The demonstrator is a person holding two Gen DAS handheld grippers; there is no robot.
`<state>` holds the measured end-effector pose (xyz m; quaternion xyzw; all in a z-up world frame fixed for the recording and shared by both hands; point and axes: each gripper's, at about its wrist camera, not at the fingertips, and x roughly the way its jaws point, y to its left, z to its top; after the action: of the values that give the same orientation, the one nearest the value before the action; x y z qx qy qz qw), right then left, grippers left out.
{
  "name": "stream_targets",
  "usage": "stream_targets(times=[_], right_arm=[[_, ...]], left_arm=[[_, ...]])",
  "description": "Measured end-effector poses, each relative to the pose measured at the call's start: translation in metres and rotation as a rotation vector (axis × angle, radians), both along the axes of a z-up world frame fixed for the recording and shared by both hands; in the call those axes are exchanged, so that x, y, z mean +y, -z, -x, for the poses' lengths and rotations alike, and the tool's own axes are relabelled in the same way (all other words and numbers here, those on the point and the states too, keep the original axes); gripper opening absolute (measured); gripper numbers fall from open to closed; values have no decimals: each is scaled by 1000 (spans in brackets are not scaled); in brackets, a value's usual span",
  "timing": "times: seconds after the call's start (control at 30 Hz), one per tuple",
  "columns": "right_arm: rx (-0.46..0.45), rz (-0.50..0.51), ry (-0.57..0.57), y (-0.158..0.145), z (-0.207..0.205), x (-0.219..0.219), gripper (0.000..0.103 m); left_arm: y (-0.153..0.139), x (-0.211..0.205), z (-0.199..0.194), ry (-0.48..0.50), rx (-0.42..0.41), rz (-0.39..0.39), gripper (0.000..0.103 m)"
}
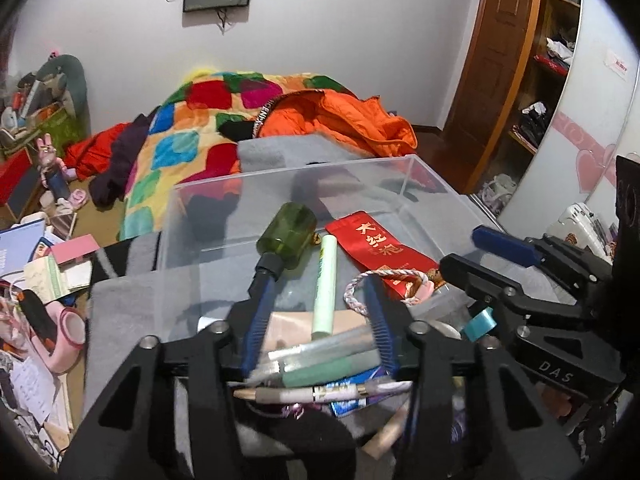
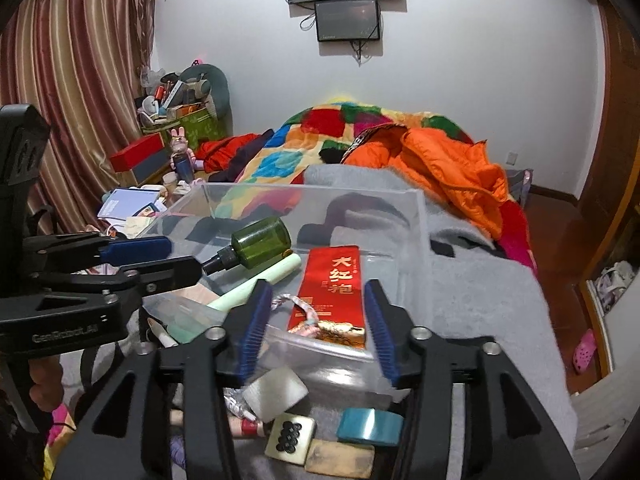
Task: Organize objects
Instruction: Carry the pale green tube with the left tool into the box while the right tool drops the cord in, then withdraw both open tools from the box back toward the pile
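Note:
A clear plastic box (image 1: 320,166) (image 2: 316,192) stands on a grey blanket. Inside lie a green bottle (image 1: 288,234) (image 2: 262,242) with a black cap, a mint tube (image 1: 326,280) (image 2: 256,282), a red packet (image 1: 374,246) (image 2: 332,280) and a braided cord (image 1: 356,286) (image 2: 308,316). My left gripper (image 1: 316,280) is open over the box's near side, with the tube lying loose between its blue pads and the bottle's cap at its left fingertip. My right gripper (image 2: 318,286) is open too, straddling the packet's near end and the cord without pressing them.
Pens (image 1: 320,364), a teal tape roll (image 2: 370,426), a mahjong tile (image 2: 290,438) and a beige block (image 2: 340,458) lie in front of the box. Behind it a bed holds a patchwork quilt (image 1: 176,148) and an orange jacket (image 2: 452,160). Clutter (image 1: 44,264) covers the left.

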<state>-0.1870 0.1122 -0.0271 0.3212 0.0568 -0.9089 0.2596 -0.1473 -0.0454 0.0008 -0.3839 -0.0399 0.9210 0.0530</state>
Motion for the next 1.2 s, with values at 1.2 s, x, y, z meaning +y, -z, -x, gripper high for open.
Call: stream_targets(times=[1.2], right_arm=[[-76,-55,61,37,-53,73,74]], left_arm=[[66,51,-101,-5,-162,-40,91]])
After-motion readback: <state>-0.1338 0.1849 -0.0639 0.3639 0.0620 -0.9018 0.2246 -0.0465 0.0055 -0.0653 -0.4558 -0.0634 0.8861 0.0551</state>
